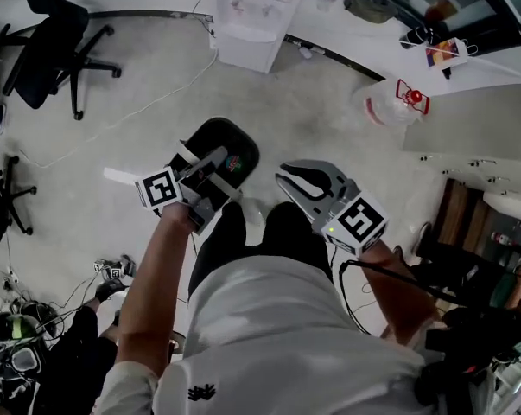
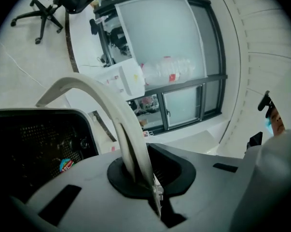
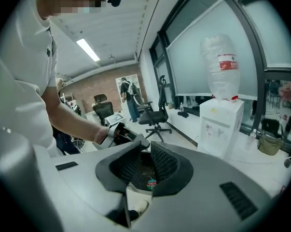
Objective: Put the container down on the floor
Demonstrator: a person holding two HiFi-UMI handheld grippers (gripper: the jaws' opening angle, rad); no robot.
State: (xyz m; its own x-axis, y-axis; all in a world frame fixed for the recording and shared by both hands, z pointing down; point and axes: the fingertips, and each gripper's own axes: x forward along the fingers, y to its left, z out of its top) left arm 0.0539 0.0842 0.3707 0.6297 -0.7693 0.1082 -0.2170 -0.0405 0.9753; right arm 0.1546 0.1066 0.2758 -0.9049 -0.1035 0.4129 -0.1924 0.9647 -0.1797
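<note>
1. The left gripper (image 1: 210, 169) is pinched tight on the white handle (image 2: 102, 93) of the black container (image 1: 225, 145). In the left gripper view, the curved handle runs straight into the closed jaws.
2. The container hangs from that handle in front of the person's legs (image 1: 286, 232), over the pale floor (image 1: 156, 85). I cannot tell whether its base touches the floor.
3. Its wall is fine black mesh, and a small round sticker (image 2: 66, 165) shows on the mesh.
4. The right gripper (image 1: 288, 184) is just beside the container, on its right, with its jaws apart and gripping nothing. In the right gripper view, the mesh and the sticker show through the gap between the jaws.
5. A white water dispenser (image 1: 251, 24) stands by the wall ahead, with a big clear bottle (image 3: 220, 66) upside down on top of it.
6. A second big clear bottle (image 1: 394, 102), with some red on it, is on the floor to the right of the dispenser.
7. A black office chair (image 1: 53, 50) stands well apart on the left.
</note>
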